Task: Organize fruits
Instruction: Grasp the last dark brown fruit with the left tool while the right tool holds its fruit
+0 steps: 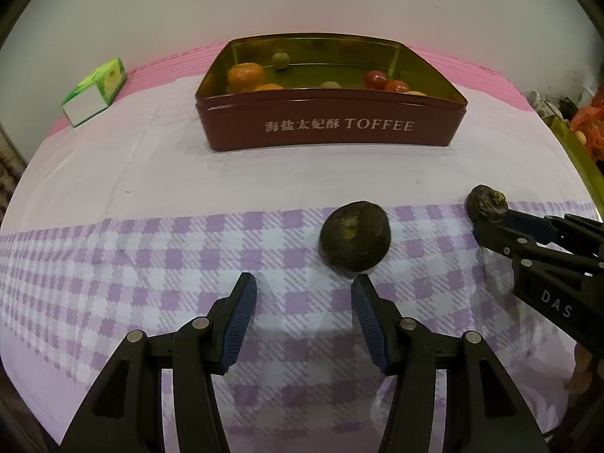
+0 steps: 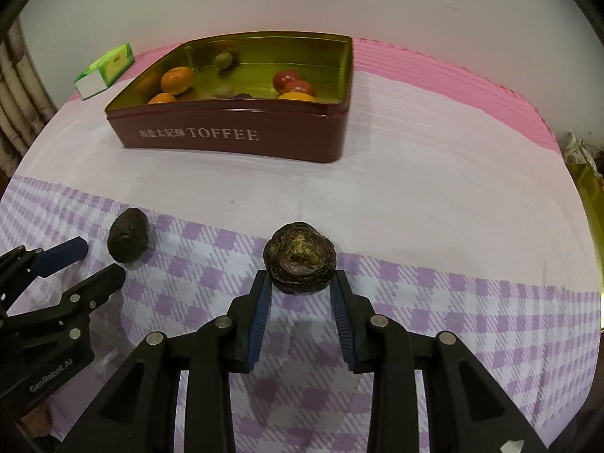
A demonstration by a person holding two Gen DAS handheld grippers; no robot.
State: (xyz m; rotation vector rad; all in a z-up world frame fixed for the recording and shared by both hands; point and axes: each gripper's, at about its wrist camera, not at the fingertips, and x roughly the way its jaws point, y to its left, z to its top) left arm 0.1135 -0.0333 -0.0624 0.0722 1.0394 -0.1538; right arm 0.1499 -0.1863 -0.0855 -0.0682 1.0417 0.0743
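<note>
In the left wrist view, the left gripper (image 1: 304, 290) fills the lower middle of the frame, its two blue-padded fingers (image 1: 239, 321) spread wide apart and holding nothing. Just above its right fingertip a dark, dull fruit (image 1: 355, 238) lies on the purple checked cloth (image 1: 113, 256), beside the tip but not between the fingers. At the right edge the right gripper (image 1: 487, 222) reaches in from the side, cut off by the frame; white letters "DAS" can be read on its body. A wrinkled dark fruit (image 1: 486, 203) sits at its tip.

The right wrist view shows this more plainly: the right gripper (image 2: 301, 283) points forward from the bottom centre, and the wrinkled dark fruit (image 2: 300, 260) sits between its two tips, both pads touching its sides, clamped. At the lower left of that frame the left gripper (image 2: 102, 260) enters, jaws apart, with the smoother dark fruit (image 2: 128, 239) just ahead of them; its body reads "GenRobot.AI".

In the upper middle of both views stands a dark red tin (image 1: 332, 128) with a gold inside, marked "TOFFEE" after some Chinese characters. It holds oranges (image 1: 245, 75), red fruits (image 1: 377, 80) and a small greenish one (image 1: 280, 59); the near wall hides the lower parts of several, and some are hard to identify. A green and white carton (image 1: 94, 92) lies in the upper left; its print is too small to read.
</note>
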